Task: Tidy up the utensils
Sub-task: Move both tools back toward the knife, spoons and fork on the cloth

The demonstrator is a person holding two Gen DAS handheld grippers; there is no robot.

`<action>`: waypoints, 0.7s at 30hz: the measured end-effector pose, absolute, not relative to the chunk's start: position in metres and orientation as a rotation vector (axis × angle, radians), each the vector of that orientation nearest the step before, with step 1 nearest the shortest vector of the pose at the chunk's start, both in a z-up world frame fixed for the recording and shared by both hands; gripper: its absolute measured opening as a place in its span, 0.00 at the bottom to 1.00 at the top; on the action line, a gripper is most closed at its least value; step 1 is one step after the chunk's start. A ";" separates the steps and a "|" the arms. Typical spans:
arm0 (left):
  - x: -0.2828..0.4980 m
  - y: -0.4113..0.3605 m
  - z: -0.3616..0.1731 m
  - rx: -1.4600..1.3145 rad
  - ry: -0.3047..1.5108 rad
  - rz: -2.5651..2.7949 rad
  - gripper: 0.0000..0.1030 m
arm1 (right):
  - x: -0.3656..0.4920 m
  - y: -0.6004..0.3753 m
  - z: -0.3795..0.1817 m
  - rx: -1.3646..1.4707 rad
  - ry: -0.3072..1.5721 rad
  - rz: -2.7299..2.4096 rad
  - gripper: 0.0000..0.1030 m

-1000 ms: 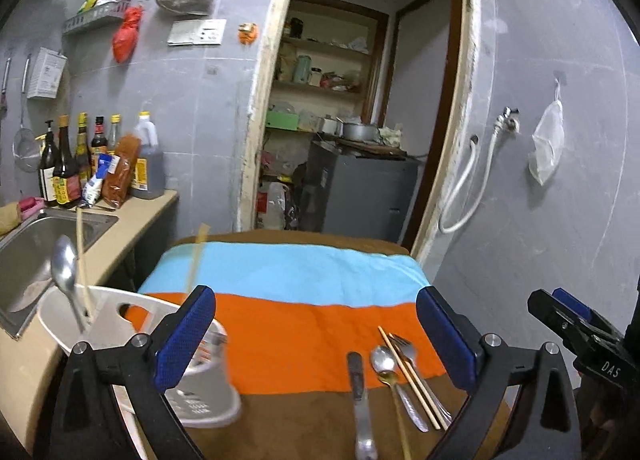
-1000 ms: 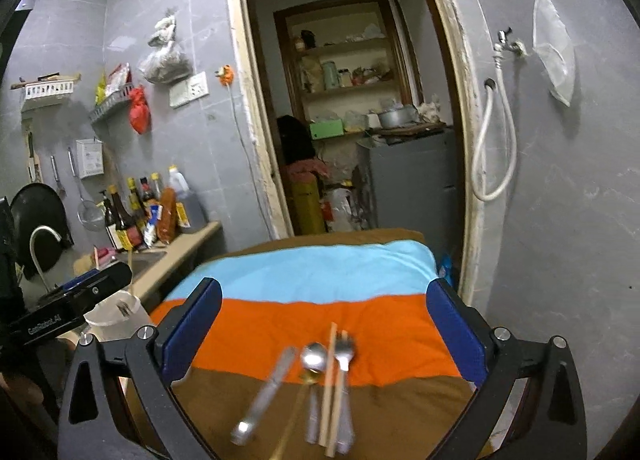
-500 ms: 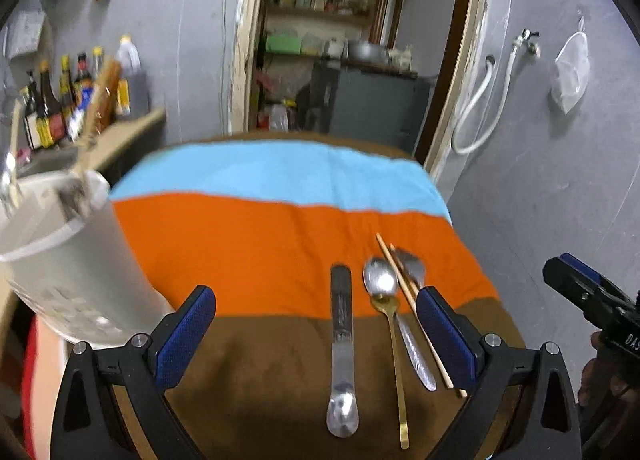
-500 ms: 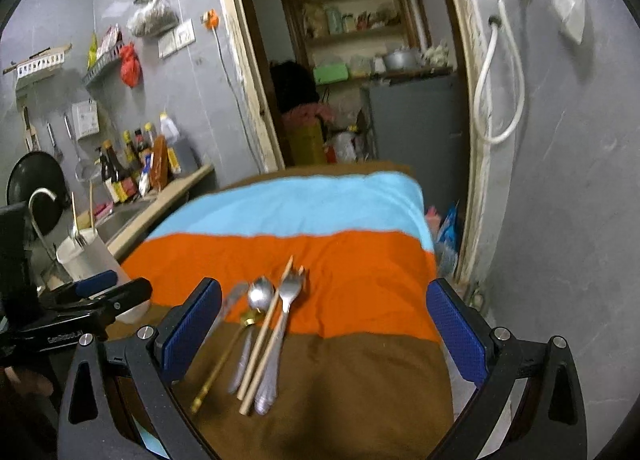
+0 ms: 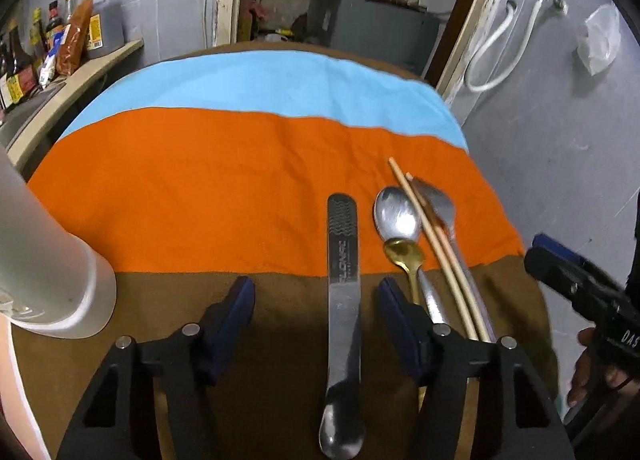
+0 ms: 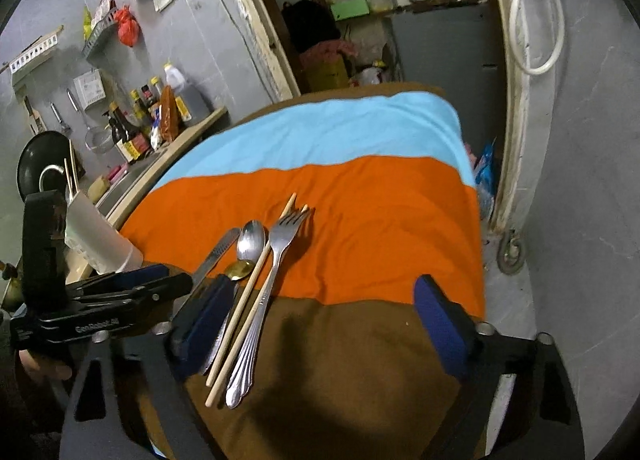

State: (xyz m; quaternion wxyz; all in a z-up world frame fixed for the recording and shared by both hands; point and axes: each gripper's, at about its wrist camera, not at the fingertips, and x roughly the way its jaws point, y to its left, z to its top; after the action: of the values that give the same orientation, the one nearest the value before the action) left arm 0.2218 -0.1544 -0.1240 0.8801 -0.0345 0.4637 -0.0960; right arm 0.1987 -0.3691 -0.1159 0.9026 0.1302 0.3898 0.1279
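The left gripper (image 5: pixel 316 300) hangs low over the striped cloth (image 5: pixel 224 163) with its jaws spread wide on either side of the knife (image 5: pixel 343 260), touching nothing. The knife lies flat, blade pointing away, across the orange and brown stripes. Just to its right sit the big spoon (image 5: pixel 398 215), a small gold spoon (image 5: pixel 404 256), the chopsticks (image 5: pixel 434 236) and the fork (image 6: pixel 276 260) (all bunched together). The right gripper (image 6: pixel 324 312) is also spread open and empty, its left finger just beside the chopsticks. The white utensil holder (image 5: pixel 44 260) stands at the cloth's left edge.
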 end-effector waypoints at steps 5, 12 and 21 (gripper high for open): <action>0.228 -0.157 -0.124 -0.027 0.975 -0.174 0.51 | 0.208 -0.362 -0.124 0.279 0.839 0.305 0.67; 0.236 -0.166 -0.126 0.036 0.994 -0.169 0.47 | 0.232 -0.348 -0.127 0.283 0.874 0.356 0.47; 0.240 -0.171 -0.124 0.004 1.041 -0.235 0.17 | 0.259 -0.333 -0.143 0.269 0.945 0.428 0.42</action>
State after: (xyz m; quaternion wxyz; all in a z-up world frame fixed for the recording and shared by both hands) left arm 0.2397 -0.1713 -0.1237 0.8611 0.0017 0.4960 -0.1119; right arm 0.2590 -0.3331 -0.1426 0.8598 0.1284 0.4504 0.2037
